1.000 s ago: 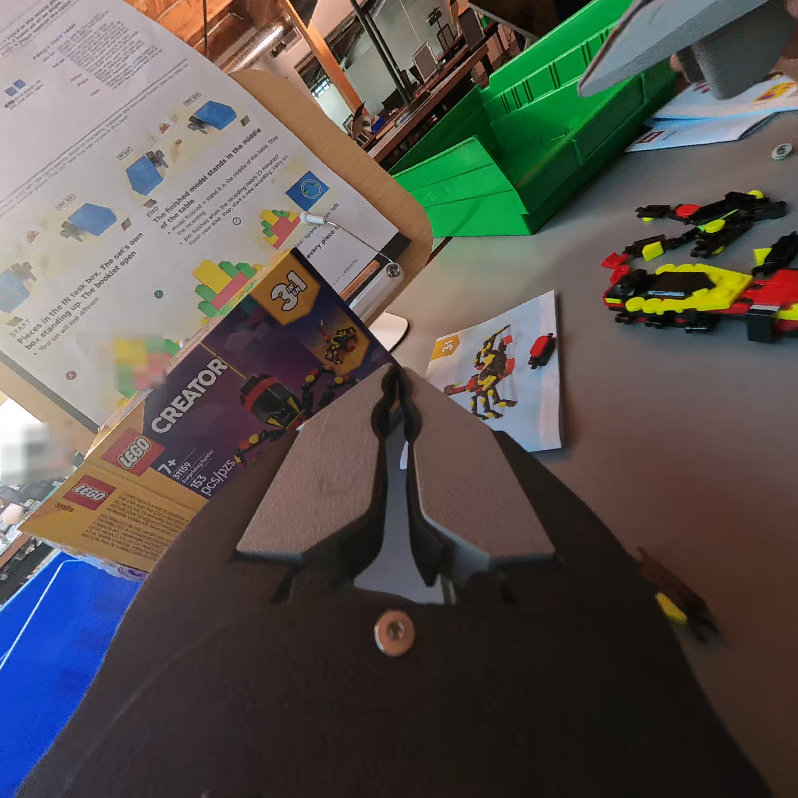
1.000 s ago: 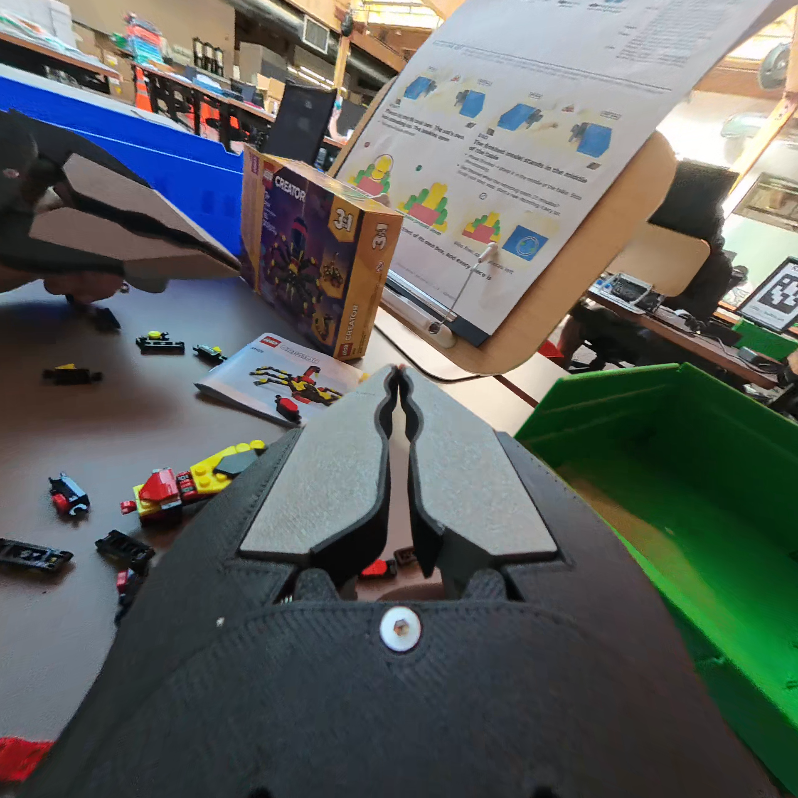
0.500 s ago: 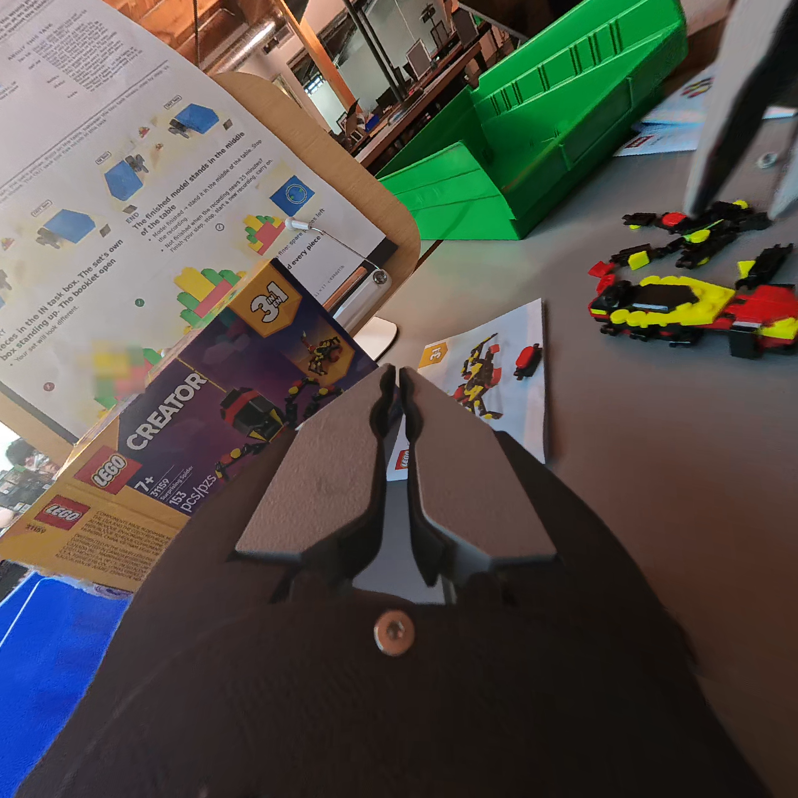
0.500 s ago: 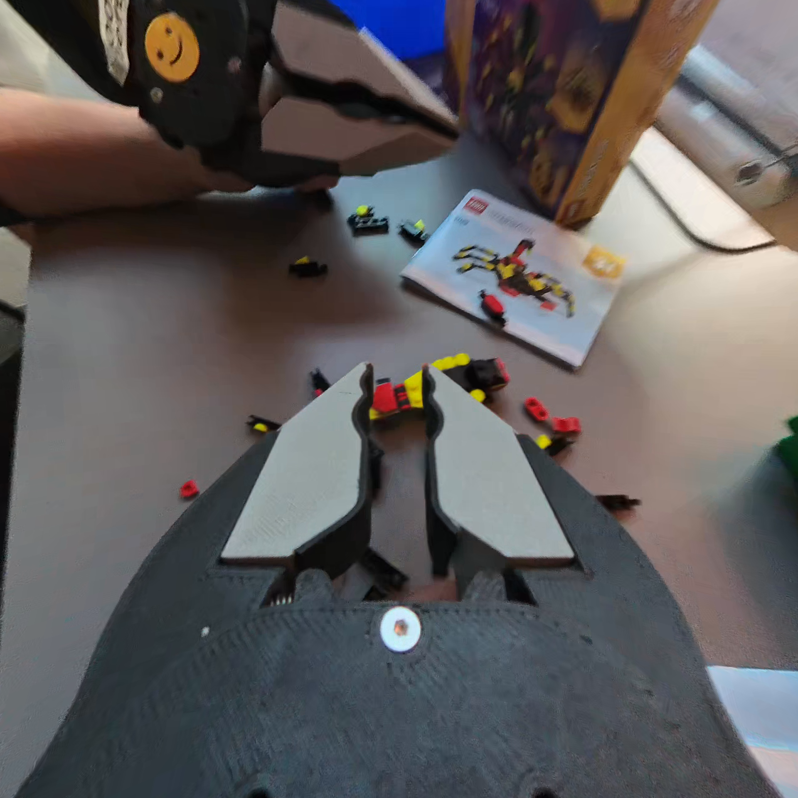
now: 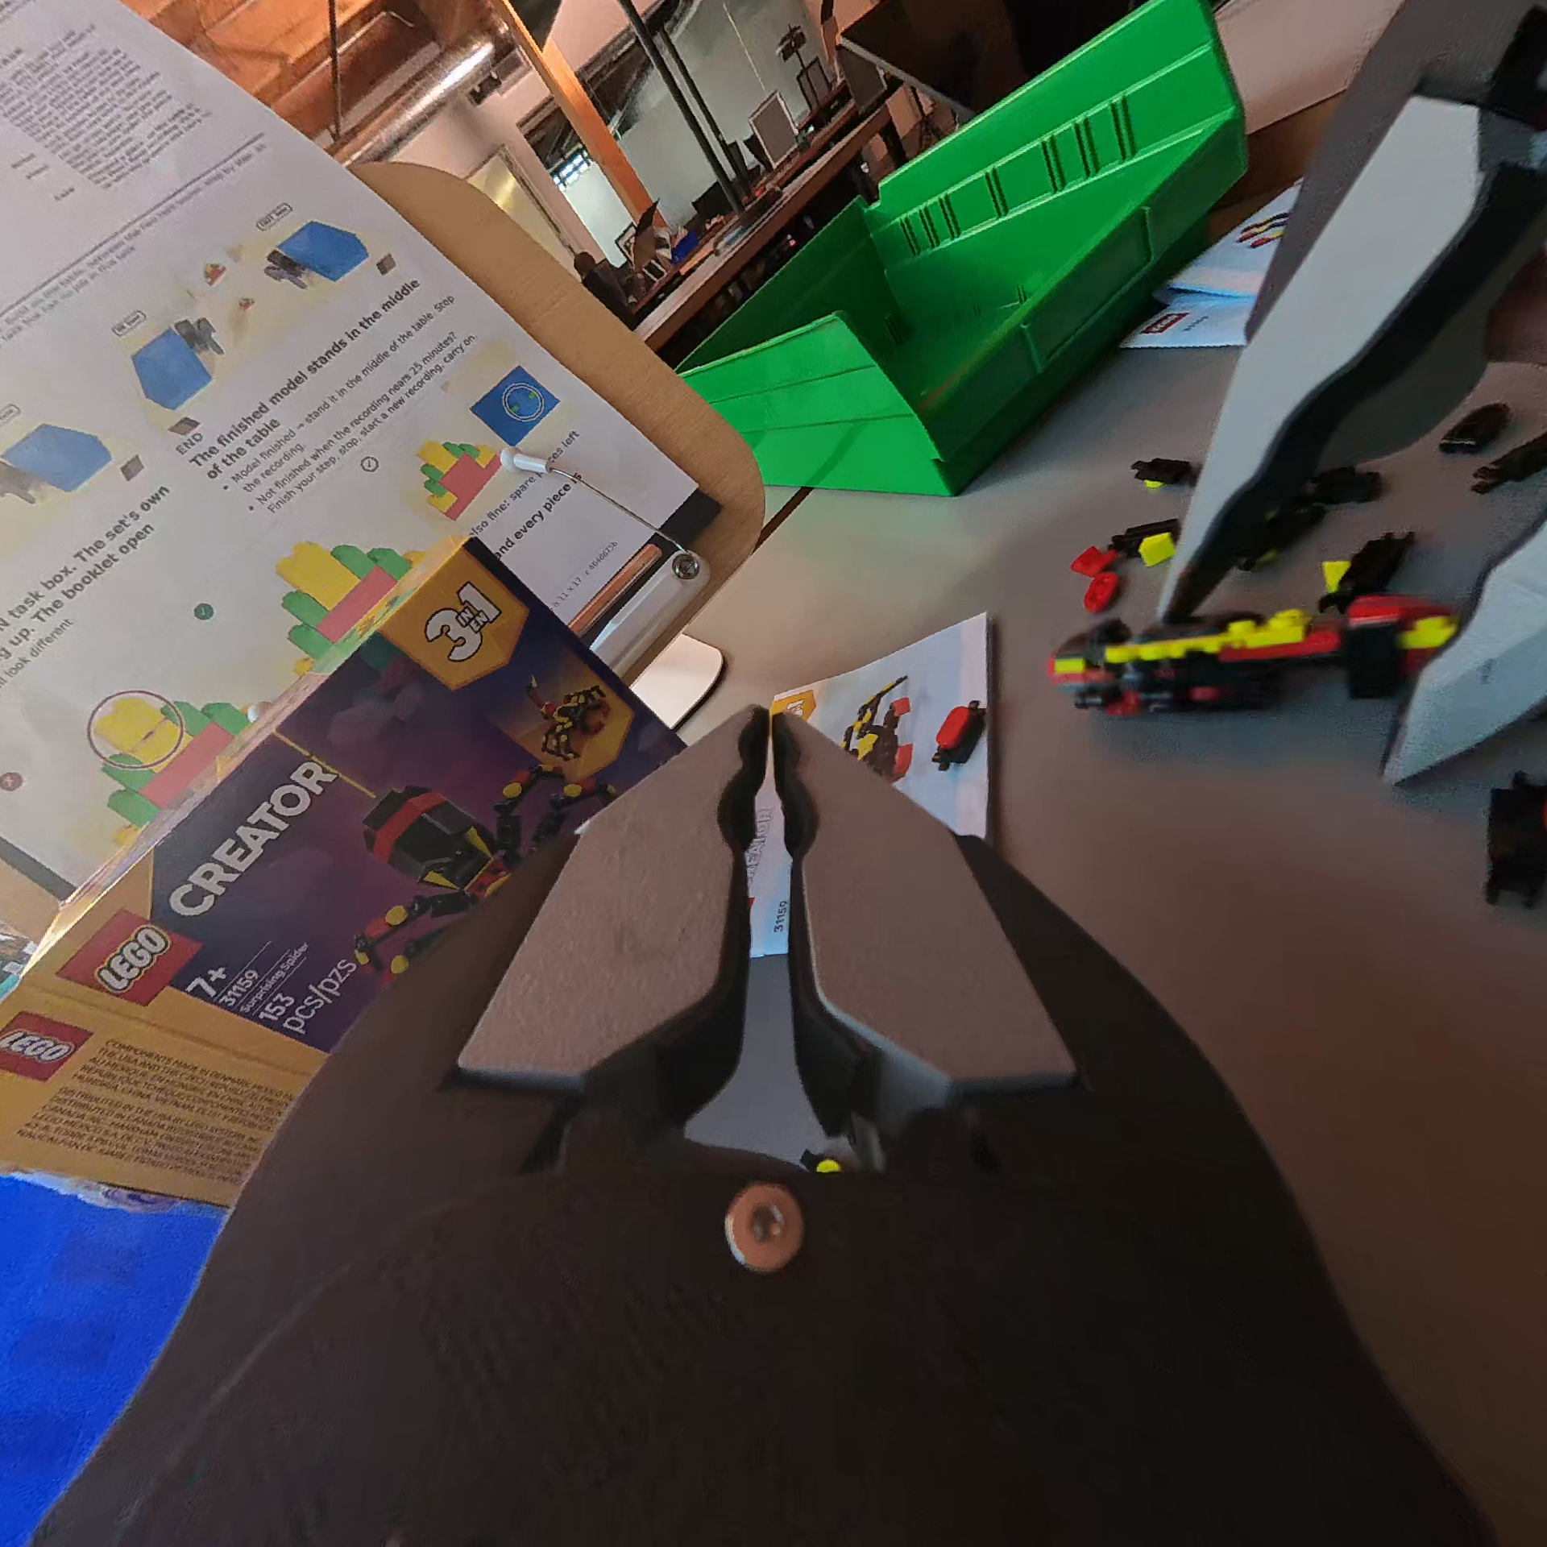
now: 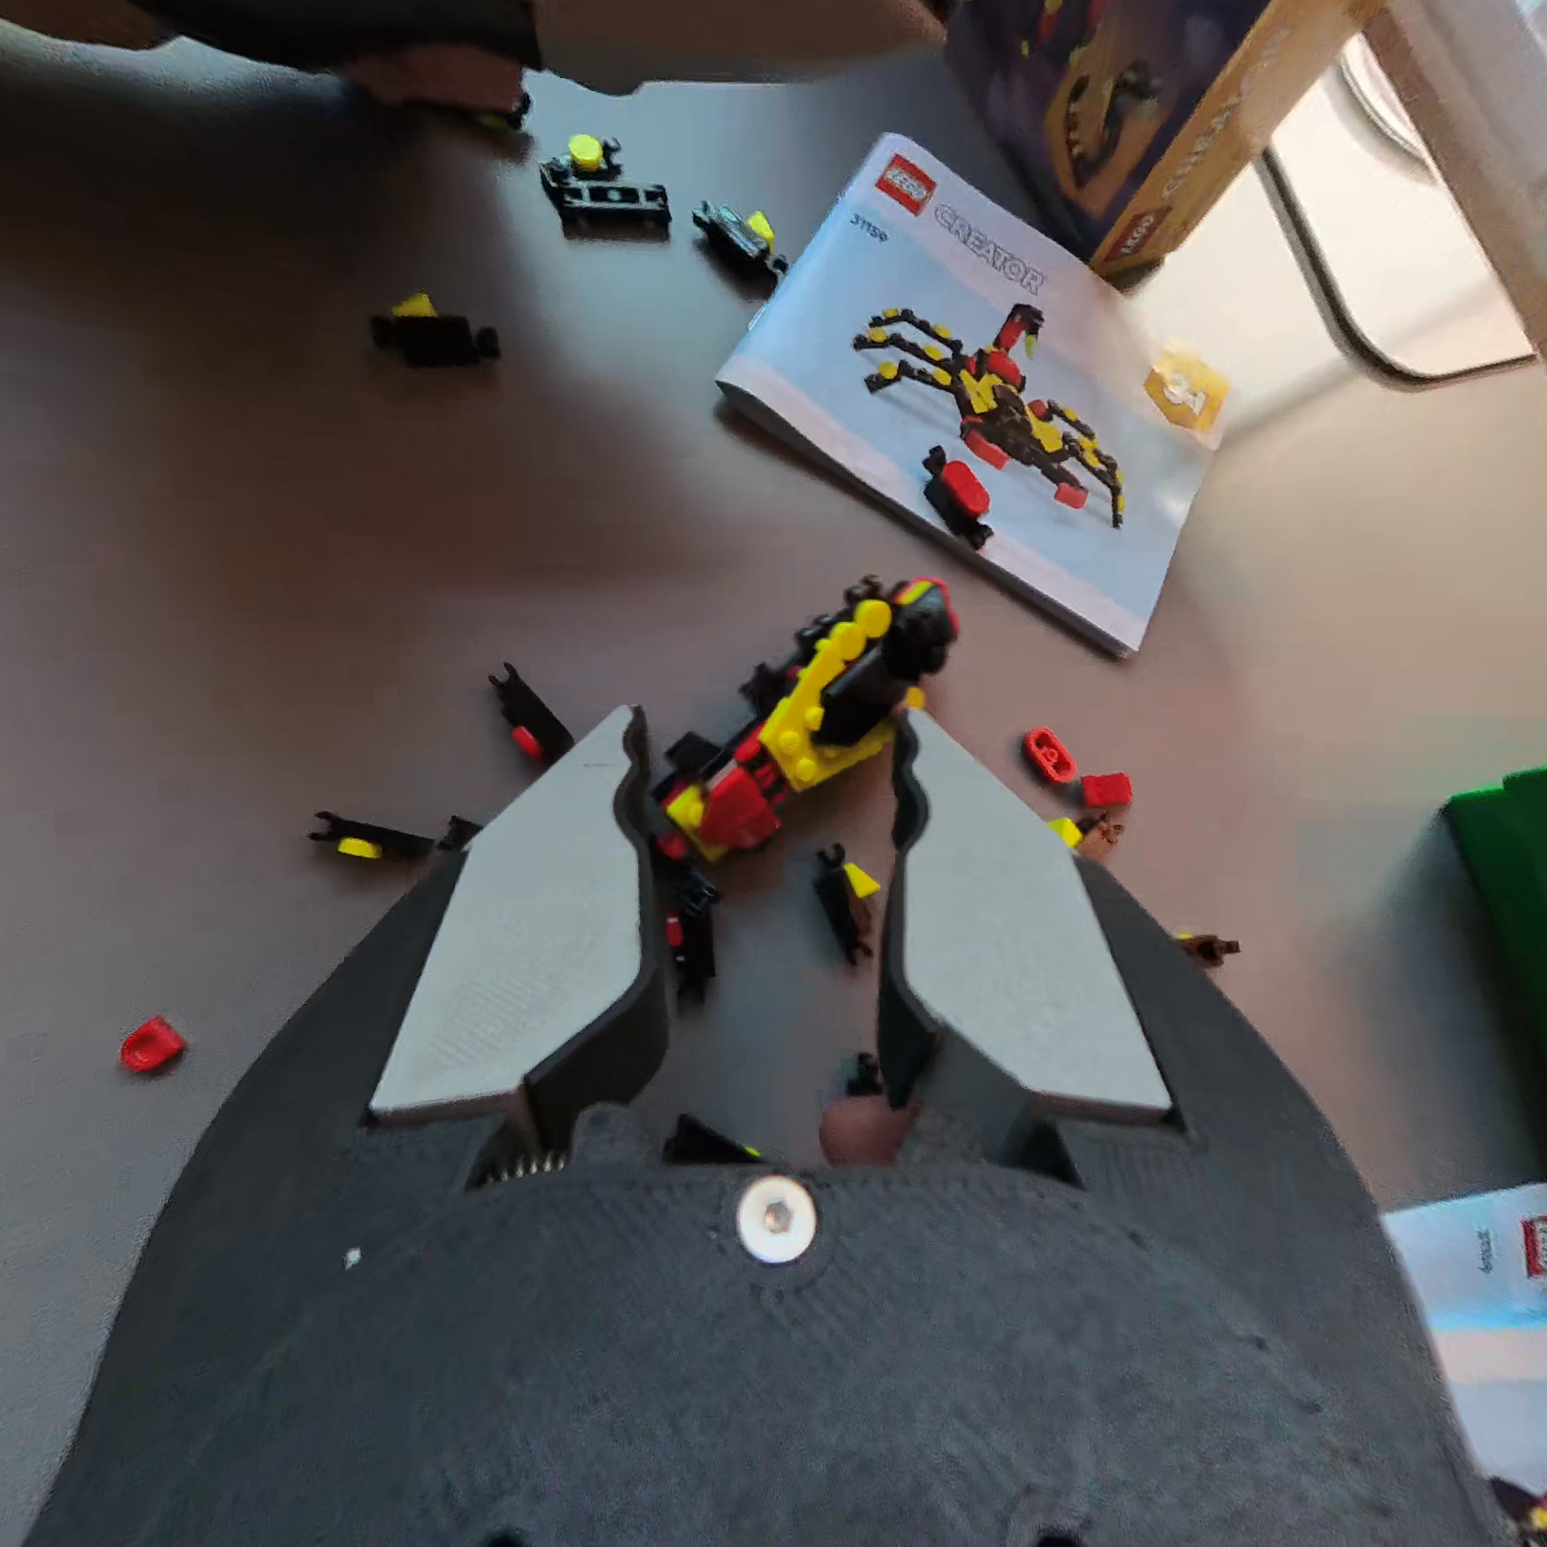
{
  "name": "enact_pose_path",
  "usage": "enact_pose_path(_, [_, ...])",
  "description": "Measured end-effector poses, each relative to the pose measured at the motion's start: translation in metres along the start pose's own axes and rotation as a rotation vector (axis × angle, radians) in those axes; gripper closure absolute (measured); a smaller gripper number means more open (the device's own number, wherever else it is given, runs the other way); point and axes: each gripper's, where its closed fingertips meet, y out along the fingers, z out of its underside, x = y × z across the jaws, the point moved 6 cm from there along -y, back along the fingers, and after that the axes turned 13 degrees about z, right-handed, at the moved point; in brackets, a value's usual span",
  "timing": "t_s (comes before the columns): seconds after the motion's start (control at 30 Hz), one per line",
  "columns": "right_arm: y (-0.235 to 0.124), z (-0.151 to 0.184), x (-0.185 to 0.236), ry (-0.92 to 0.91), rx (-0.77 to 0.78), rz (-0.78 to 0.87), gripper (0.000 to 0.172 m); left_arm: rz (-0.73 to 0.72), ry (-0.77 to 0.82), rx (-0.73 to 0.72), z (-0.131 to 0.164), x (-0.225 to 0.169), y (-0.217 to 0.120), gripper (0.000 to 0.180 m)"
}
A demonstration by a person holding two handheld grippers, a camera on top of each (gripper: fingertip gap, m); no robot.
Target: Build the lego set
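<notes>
Brick model (image 6: 804, 728) lies between my right gripper's (image 6: 766, 728) spread fingers, ungripped; my left gripper (image 5: 763, 720) closed, bare, above booklet (image 5: 912, 728).

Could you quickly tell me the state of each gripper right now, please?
Left gripper: closed, empty.
Right gripper: open, straddling the brick model, not gripping it.

Each gripper (image 5: 763, 720) (image 6: 766, 720) has two flat grey wedge-shaped fingers (image 6: 536, 904) edged with wavy black pads, on a broad black textured body with one silver screw (image 6: 777, 1218).
</notes>
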Motion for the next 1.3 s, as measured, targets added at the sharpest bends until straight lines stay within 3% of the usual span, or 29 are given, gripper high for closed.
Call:
enact_pose_path(0.13, [0.000, -0.003, 0.003, -0.138, -0.063, 0.000, 0.130, 0.009, 0.013, 0.000, -0.001, -0.003, 0.000, 0.180])
enact_pose_path(0.23, [-0.005, -0.003, 0.001, -0.221, -0.127, 0.019, 0.151, 0.047, 0.018, -0.022, -0.003, -0.007, -0.001, 0.180])
enact_pose_path(0.33, [-0.011, -0.006, -0.004, -0.178, -0.188, 0.003, 0.154, 0.110, 0.012, -0.058, -0.007, -0.012, -0.005, 0.180])
enact_pose_path(0.47, [-0.008, 0.000, -0.008, -0.153, -0.143, -0.010, 0.150, 0.193, 0.035, -0.076, -0.009, -0.022, -0.008, 0.179])
enact_pose_path(0.53, [-0.008, 0.000, -0.012, -0.165, -0.156, 0.031, 0.167, 0.210, 0.055, -0.075, -0.009, -0.026, -0.008, 0.179])
enact_pose_path(0.67, [-0.007, 0.000, -0.013, -0.197, -0.164, 0.069, 0.171, 0.242, 0.114, -0.059, -0.009, -0.034, -0.007, 0.177])
enact_pose_path(0.83, [-0.003, 0.004, -0.015, -0.236, -0.161, 0.124, 0.166, 0.257, 0.141, -0.040, -0.008, -0.039, -0.006, 0.175])
enact_pose_path(1.03, [-0.004, 0.003, -0.023, -0.150, -0.171, 0.111, 0.156, 0.254, 0.139, -0.032, -0.006, -0.037, -0.007, 0.175])
enact_pose_path(1.13, [0.001, 0.009, -0.020, -0.130, -0.107, 0.054, 0.133, 0.251, 0.150, -0.022, -0.005, -0.037, -0.006, 0.175])
enact_pose_path(1.3, [0.006, 0.010, -0.021, -0.171, -0.089, 0.115, 0.146, 0.252, 0.184, -0.002, -0.002, -0.039, -0.005, 0.175])
